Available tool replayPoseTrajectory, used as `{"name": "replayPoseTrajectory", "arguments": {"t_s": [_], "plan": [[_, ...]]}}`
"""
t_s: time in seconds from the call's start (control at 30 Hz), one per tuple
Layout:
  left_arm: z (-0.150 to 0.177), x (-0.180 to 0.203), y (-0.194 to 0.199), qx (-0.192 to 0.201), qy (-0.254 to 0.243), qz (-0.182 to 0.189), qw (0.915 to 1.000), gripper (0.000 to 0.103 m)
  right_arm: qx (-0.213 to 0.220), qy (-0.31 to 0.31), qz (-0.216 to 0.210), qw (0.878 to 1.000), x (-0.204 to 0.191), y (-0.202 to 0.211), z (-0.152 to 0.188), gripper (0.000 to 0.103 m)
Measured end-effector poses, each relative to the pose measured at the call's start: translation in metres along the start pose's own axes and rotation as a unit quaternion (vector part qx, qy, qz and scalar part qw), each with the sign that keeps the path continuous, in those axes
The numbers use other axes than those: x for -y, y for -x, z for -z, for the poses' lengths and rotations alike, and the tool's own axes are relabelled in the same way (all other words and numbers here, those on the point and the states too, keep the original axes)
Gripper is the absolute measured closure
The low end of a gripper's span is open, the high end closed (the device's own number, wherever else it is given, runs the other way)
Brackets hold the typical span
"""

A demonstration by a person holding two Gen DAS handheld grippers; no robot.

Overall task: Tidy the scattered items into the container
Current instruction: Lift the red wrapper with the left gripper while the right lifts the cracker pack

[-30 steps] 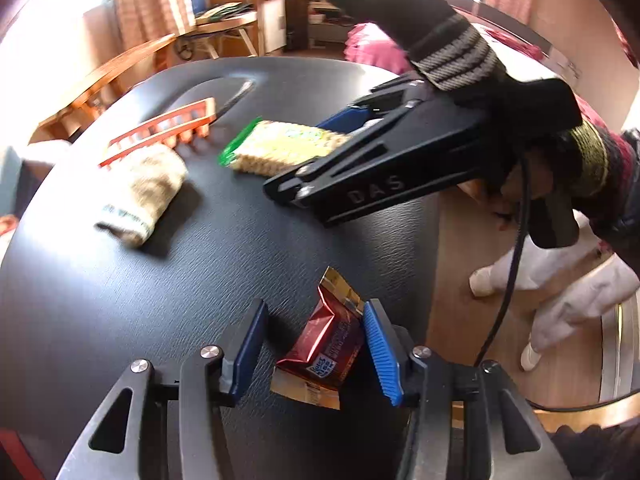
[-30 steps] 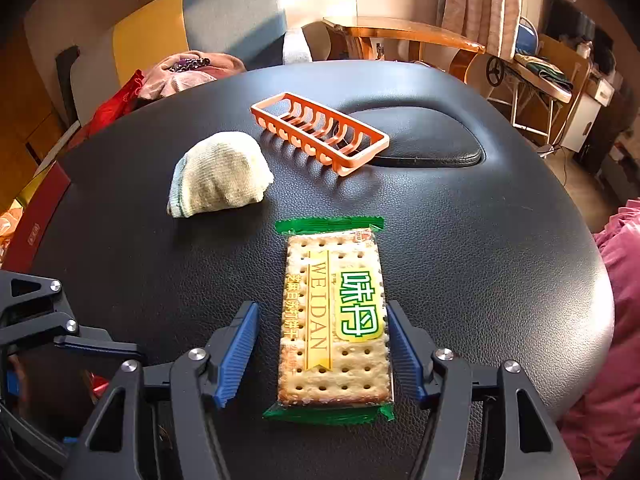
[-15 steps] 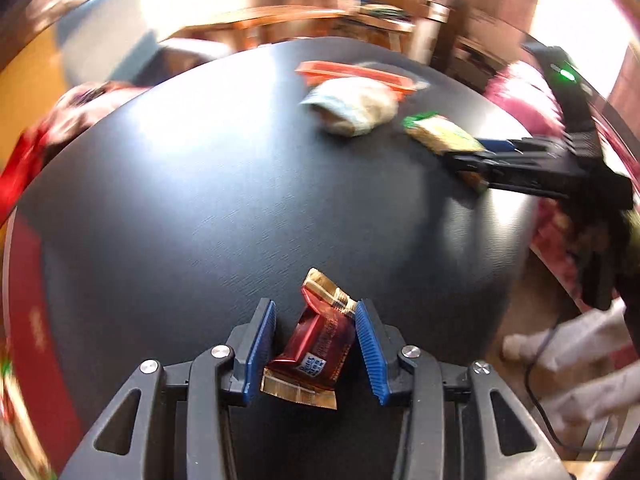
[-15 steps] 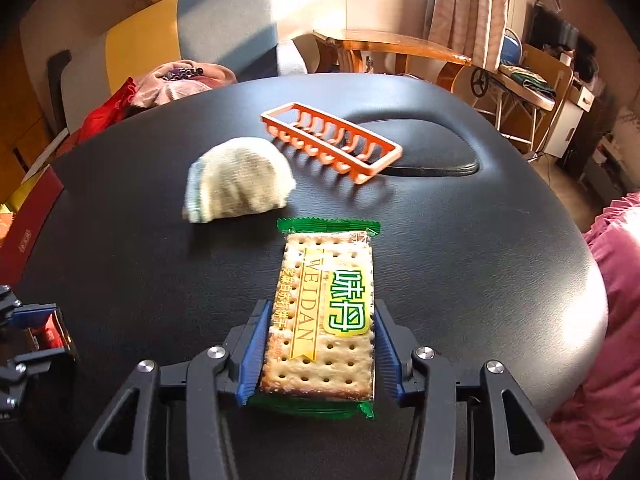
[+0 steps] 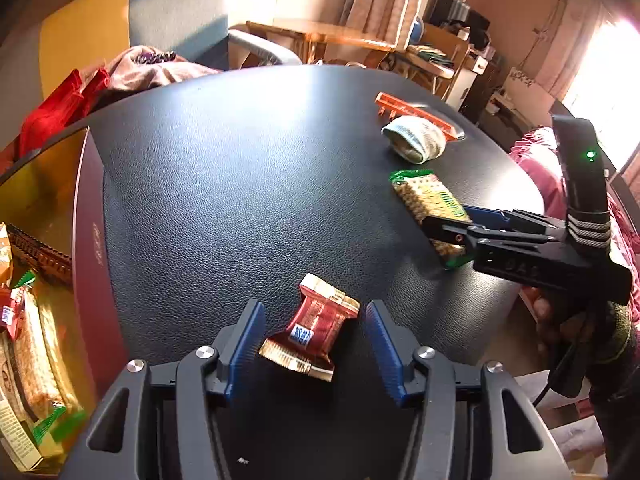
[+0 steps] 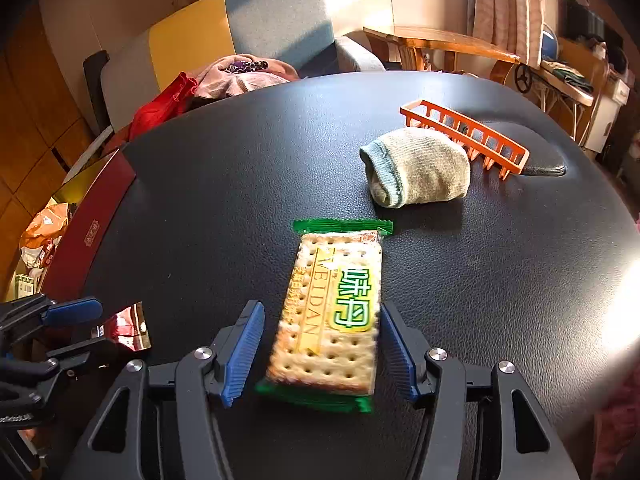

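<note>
A red chocolate bar wrapper (image 5: 314,326) lies on the black table between the blue pads of my left gripper (image 5: 314,312). Its jaws are opening, with a gap on both sides of the wrapper. A green-edged cracker pack (image 6: 332,312) lies between the pads of my right gripper (image 6: 320,312). Those jaws are opening too: the left pad stands clear and the right pad sits close against the pack's edge. The red box (image 5: 86,240) with a gold inside holds several snack packs at the table's left edge. From the left wrist view, the right gripper (image 5: 448,232) straddles the cracker pack (image 5: 428,196).
A rolled grey sock (image 6: 420,172) and an orange plastic rack (image 6: 464,132) lie at the far right of the table. The left gripper (image 6: 68,328) shows at the lower left of the right wrist view, by the red box (image 6: 92,236). Sofa, clothes and furniture stand behind.
Both grippers closed on their packs and slid them left toward the box; both jaws have now widened again. The left gripper rolled, bringing the box into view.
</note>
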State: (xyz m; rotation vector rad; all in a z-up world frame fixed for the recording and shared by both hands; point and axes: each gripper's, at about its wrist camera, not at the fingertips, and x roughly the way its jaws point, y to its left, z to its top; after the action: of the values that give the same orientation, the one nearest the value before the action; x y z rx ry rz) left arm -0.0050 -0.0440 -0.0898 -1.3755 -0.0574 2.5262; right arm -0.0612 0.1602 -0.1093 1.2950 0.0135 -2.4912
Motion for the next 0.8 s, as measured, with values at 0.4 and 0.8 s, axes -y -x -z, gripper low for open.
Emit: {"name": "replayPoseTrajectory", "arguments": {"t_s": [0.4, 0.8], "plan": [[0.001, 0.022, -0.018, -0.020, -0.096, -0.031, 0.9946, 0.049, 0.015, -0.008, 0.020, 1.000, -0.001, 0.011, 0.011, 0.043], [0.002, 0.012, -0.028, -0.016, -0.028, -0.032, 0.9990, 0.049, 0.006, -0.037, 0.041, 0.998, 0.007, -0.001, 0.000, 0.043]]}}
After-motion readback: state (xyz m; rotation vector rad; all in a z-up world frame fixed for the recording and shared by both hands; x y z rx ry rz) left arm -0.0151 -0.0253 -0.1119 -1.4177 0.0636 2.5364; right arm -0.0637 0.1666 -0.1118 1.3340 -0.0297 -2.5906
